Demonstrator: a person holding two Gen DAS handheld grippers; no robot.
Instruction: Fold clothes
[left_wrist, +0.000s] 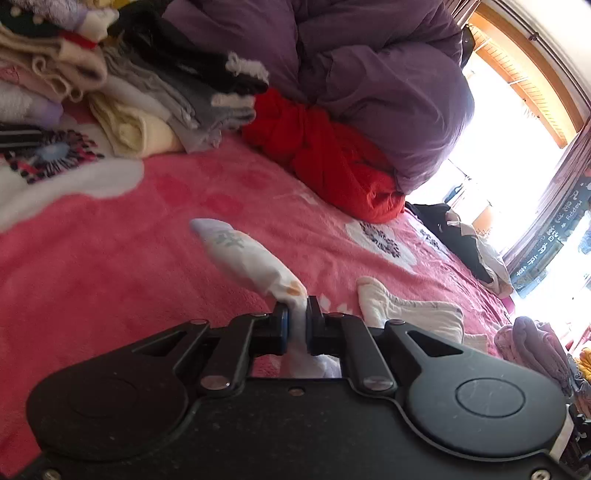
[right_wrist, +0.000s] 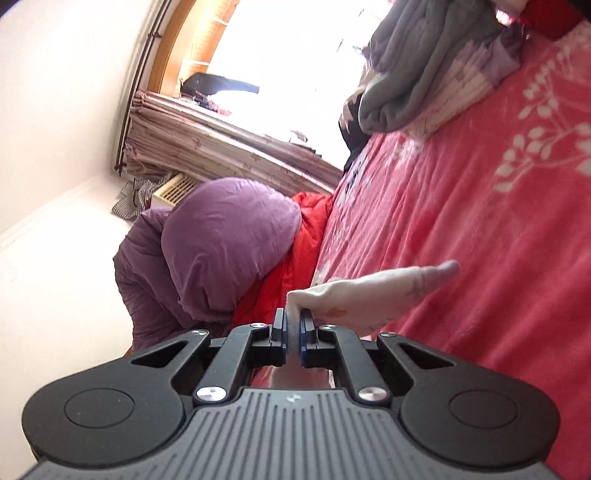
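both the left gripper (left_wrist: 296, 314) and right gripper (right_wrist: 293, 325) clench a white sock (left_wrist: 255, 258) above the pink blanket (left_wrist: 110, 258); folded stacks (left_wrist: 110, 92) sit beyond it, another sock (left_wrist: 406, 310) waits nearby.

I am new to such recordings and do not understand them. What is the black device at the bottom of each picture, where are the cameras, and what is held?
No robot here: a person holds a hand tool in each hand, each with a camera looking forward along its tongs. One picture comes from the left tool, one from the right. The left tongs are shut on a white printed sock. The right tongs are shut on a similar pale sock; whether it is the same one, I cannot tell. Below lies a pink blanket with another white sock, a red garment, a purple duvet and stacked folded clothes.
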